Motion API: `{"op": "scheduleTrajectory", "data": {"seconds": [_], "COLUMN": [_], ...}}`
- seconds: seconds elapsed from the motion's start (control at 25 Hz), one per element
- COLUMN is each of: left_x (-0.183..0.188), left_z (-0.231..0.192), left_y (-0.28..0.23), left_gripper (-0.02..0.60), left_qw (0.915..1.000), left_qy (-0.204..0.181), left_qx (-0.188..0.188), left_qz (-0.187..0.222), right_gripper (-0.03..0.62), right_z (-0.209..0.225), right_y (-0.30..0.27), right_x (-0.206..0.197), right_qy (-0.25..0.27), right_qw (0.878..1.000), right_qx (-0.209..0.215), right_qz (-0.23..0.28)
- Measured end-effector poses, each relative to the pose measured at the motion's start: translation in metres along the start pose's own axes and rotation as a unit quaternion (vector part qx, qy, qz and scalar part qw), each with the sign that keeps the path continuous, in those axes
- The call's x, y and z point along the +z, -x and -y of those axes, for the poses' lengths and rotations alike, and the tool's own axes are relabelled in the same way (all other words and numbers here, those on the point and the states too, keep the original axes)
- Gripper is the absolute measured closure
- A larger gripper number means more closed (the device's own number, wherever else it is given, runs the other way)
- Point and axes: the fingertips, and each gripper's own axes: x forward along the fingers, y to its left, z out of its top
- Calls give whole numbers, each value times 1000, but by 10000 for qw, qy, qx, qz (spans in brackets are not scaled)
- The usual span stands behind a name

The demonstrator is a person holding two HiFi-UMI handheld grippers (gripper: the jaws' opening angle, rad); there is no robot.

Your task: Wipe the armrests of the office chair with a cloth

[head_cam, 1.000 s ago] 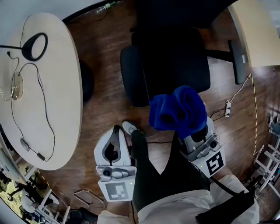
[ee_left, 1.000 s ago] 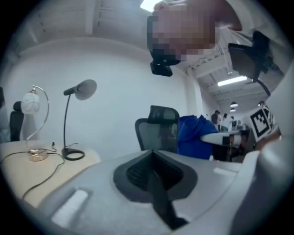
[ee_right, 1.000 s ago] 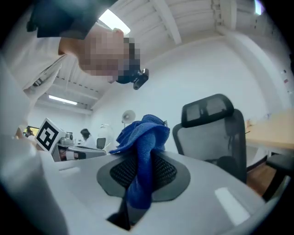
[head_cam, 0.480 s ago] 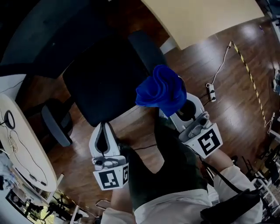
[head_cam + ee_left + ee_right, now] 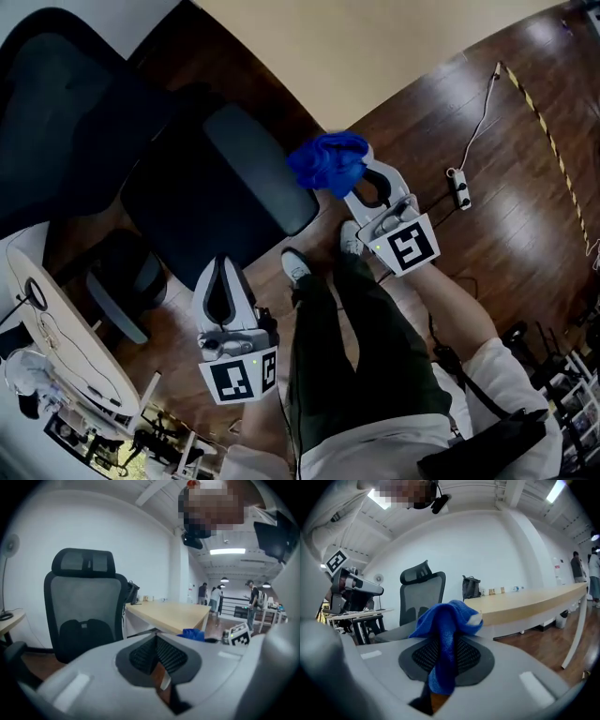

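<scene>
The blue cloth is bunched in a loose wad at the tip of the right gripper, whose jaws are clamped on a fold of it; in the right gripper view one tail hangs down between the pads and the rest puffs out above them. It hangs just off the front end of the near armrest of the office chair, close beside the pad; whether it touches cannot be told. Above it runs the long edge of the pale wooden bench.

The cloth looks soft, light and limp; it should fold and drag rather than slide, so a pinch through several layers near the middle of the wad seems the surest hold, leaving enough free fabric to press flat along the pad. The armrest looks firm and smooth; wiping it should need little force.

The left gripper hangs low by the person's leg, jaws closed together on nothing, between the chair seat and the far armrest. A power strip lies on the wooden floor, well clear of the chair.
</scene>
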Motion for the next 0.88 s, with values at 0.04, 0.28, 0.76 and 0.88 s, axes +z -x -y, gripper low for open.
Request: {"op": "scheduleTrajectory", "data": {"seconds": [0.04, 0.28, 0.76, 0.88], "left_x": [-4, -5, -25, -16], "left_z": [-1, 13, -14, -12], "left_y": [-9, -61, -67, -64], "left_gripper": [581, 581, 581, 581], "left_qw": [9999, 9970, 9955, 9965], "left_qy": [33, -137, -377, -377], "left_qx": [30, -225, -177, -165], "left_qz": [-123, -734, -848, -726], "right_gripper": [523, 523, 523, 523], "right_z": [1, 17, 29, 13], "right_y": [-12, -82, -154, -76], "right_x": [-9, -52, -182, -125], "right_qy": [-41, -345, -652, -448], "right_qw": [10000, 9994, 9945, 9982], "right_qx": [-9, 16, -127, -211], "right_qz": [-61, -39, -814, -332]}}
